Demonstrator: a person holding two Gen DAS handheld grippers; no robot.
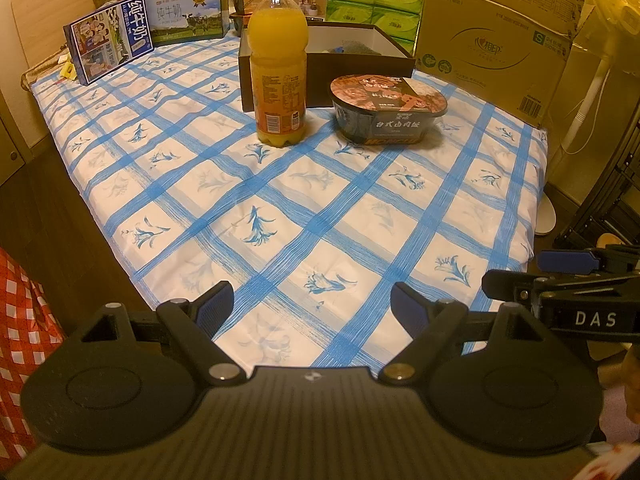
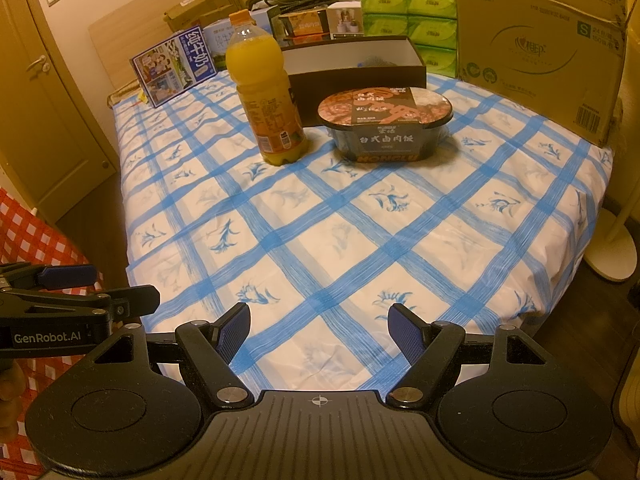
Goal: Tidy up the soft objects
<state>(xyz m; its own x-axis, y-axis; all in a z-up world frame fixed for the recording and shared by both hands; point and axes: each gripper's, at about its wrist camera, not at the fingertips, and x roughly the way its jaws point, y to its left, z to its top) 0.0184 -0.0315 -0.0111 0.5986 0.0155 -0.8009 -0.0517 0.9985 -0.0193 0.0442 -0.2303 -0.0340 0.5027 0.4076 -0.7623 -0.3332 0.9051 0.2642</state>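
Left gripper [image 1: 313, 300] and right gripper [image 2: 319, 322], side by side above the near edge of the bed; each has its blue-padded jaws spread wide with nothing between them, only the bedsheet [image 1: 280, 208] showing through the gap. In the left wrist view the right gripper enters from the right edge; in the right wrist view the left gripper enters from the left edge, likewise empty. The sheet, white with a blue grid and blue flower motifs, is bare over its near half. Well beyond the grippers, toward the far half of the bed, stand an upright orange juice bottle [image 1: 278, 64] and, just beside it to the right, a sealed instant rice bowl [image 1: 387, 108] with a dark printed lid. Directly behind these two lies an open shallow box [image 1: 360, 60], dark outside and white inside; a small dark item [image 1: 354, 46] sits in it, too little of it visible to identify. Along the headboard end are two milk cartons [image 1: 110, 38], one propped at a tilt, a stack of green tissue packs [image 1: 374, 8], the soft goods of the scene, behind the open box, and a large cardboard carton [image 1: 496, 36] at the right. A red-and-white checked cloth [image 1: 24, 320] shows at the lower left, off the bed.
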